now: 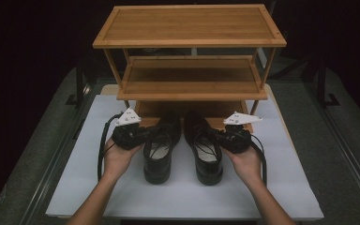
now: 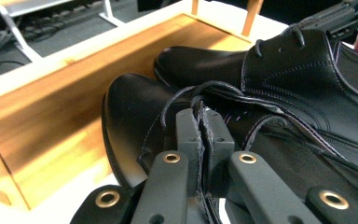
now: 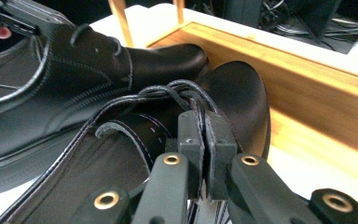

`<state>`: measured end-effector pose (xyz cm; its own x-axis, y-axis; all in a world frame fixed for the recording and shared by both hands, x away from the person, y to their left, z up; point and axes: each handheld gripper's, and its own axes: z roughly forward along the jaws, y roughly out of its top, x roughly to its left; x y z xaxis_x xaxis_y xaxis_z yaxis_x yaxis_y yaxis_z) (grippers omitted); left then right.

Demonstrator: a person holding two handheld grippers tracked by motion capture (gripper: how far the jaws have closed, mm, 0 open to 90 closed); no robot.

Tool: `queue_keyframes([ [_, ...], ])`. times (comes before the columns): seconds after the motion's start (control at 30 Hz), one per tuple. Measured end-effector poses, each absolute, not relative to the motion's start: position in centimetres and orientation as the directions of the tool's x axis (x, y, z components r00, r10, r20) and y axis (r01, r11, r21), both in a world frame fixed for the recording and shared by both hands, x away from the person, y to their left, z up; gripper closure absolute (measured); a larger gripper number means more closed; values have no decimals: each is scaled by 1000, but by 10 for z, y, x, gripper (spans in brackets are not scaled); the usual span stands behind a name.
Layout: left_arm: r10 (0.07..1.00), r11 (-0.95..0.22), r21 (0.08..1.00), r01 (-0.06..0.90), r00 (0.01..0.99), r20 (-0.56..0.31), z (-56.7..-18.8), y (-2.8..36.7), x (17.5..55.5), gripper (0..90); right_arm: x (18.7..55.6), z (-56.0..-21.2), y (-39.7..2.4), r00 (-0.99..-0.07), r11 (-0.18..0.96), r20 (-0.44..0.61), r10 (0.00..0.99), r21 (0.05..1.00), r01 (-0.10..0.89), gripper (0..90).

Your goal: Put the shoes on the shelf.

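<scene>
Gripper left (image 1: 146, 132) is pinching the left shoe's (image 1: 159, 147) collar edge while right gripper (image 1: 219, 134) is clamping the right shoe (image 1: 205, 150), both shoes sitting toes-forward before the rack's bottom shelf (image 1: 190, 108), probably for sliding in together.

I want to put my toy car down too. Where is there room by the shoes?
The top shelf and middle shelf of the wooden rack lie bare. The white mat is free in front of the heels and out at both side edges. It is crowded in the middle: left gripper and right gripper each pinch a black shoe.
</scene>
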<state>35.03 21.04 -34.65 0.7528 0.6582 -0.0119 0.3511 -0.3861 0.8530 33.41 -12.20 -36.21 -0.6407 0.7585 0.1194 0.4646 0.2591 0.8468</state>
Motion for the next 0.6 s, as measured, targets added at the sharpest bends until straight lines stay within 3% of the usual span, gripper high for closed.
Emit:
queue_keyframes([
  [0.6, 710, -367, 876, 312, 702, 48, -361, 172, 405, 874, 393, -372, -124, -538, 197, 96, 837, 865, 461, 868],
])
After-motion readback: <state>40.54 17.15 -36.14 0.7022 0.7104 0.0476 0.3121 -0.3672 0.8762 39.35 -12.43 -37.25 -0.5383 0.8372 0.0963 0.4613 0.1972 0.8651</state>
